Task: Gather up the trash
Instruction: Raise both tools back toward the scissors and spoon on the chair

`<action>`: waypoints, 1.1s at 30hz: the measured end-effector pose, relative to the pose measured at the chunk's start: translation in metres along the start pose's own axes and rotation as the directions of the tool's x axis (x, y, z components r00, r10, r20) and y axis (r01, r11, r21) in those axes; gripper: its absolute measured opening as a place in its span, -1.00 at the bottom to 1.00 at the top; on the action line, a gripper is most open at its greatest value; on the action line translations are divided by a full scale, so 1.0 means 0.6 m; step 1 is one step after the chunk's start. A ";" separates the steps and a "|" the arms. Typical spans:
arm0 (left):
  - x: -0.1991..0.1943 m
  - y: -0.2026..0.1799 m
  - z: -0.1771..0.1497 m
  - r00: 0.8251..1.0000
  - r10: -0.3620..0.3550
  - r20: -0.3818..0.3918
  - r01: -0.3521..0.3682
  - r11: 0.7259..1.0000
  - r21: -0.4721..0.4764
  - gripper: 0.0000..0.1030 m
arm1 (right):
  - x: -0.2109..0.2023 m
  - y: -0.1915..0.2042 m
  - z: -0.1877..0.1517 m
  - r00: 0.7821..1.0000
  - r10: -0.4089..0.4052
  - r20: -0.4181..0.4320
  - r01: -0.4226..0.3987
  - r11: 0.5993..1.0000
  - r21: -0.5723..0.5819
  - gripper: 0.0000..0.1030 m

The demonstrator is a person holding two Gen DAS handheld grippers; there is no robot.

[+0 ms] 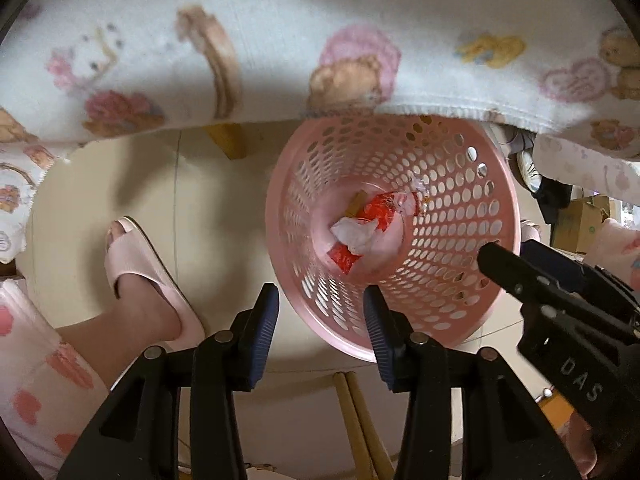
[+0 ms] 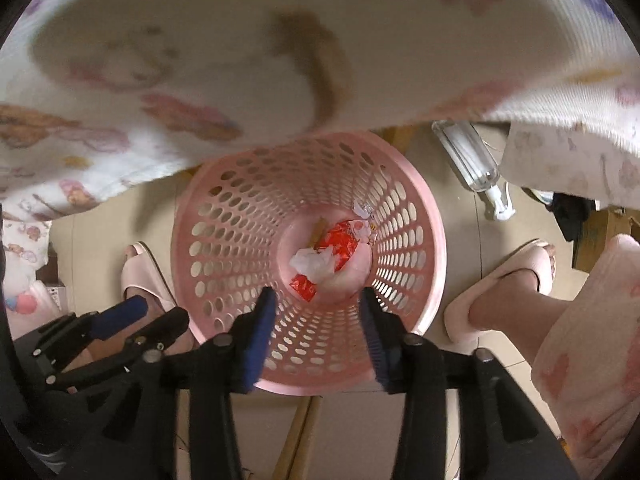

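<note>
A pink perforated waste basket (image 1: 460, 184) (image 2: 408, 216) stands on the floor below both grippers. At its bottom lie a red wrapper (image 1: 380, 212) (image 2: 340, 242), a crumpled white tissue (image 1: 356, 236) (image 2: 314, 262), a bit of clear plastic (image 2: 362, 210) and a tan scrap (image 2: 320, 228). My left gripper (image 1: 320, 300) points down over the basket's near rim, open and empty. Above the basket's mouth my right gripper (image 2: 318, 300) is open too, with nothing between its fingers. Each gripper shows in the other's view: the right gripper (image 1: 516, 258) at right, the left gripper (image 2: 156, 312) at left.
A printed white cloth (image 1: 280, 40) (image 2: 200, 60) hangs over the far side of the basket. The person's feet in pink slippers (image 1: 140, 272) (image 2: 504, 276) stand on either side of it. A clear spray bottle (image 2: 472, 160) lies on the floor, boxes (image 1: 580, 216) at right, wooden sticks (image 2: 300, 432) below.
</note>
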State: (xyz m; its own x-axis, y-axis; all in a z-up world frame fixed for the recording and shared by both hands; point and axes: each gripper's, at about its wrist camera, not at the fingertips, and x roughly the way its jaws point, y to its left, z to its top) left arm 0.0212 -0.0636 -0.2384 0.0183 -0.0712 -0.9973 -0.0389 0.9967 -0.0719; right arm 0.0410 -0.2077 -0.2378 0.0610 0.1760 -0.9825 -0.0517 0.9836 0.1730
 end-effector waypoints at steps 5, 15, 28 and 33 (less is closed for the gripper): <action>-0.035 0.000 0.006 0.998 0.026 0.054 -0.027 1.000 0.016 -0.17 | -0.051 -0.003 -0.007 0.998 -0.004 0.069 0.001 0.999 0.048 0.18; -0.178 -0.003 0.013 0.955 0.033 0.294 -0.062 0.994 0.090 0.11 | -0.208 0.012 -0.027 0.949 0.052 0.312 -0.044 0.998 -0.033 0.63; -0.330 0.023 -0.007 0.805 0.028 0.593 -0.080 0.995 0.062 0.67 | -0.312 0.009 -0.032 0.830 0.016 0.557 0.040 0.995 -0.089 0.81; -0.366 0.040 -0.019 0.733 0.017 0.679 -0.080 0.995 0.061 0.99 | -0.331 0.020 -0.026 0.815 0.024 0.578 0.056 0.991 -0.119 0.21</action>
State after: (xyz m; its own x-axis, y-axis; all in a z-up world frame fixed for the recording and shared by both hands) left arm 0.0049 -0.0247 -0.0216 0.6916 -0.0081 -0.7222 0.0210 0.9997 0.0089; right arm 0.0130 -0.2316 -0.0417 0.6249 0.1902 -0.7571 -0.1667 0.9800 0.1087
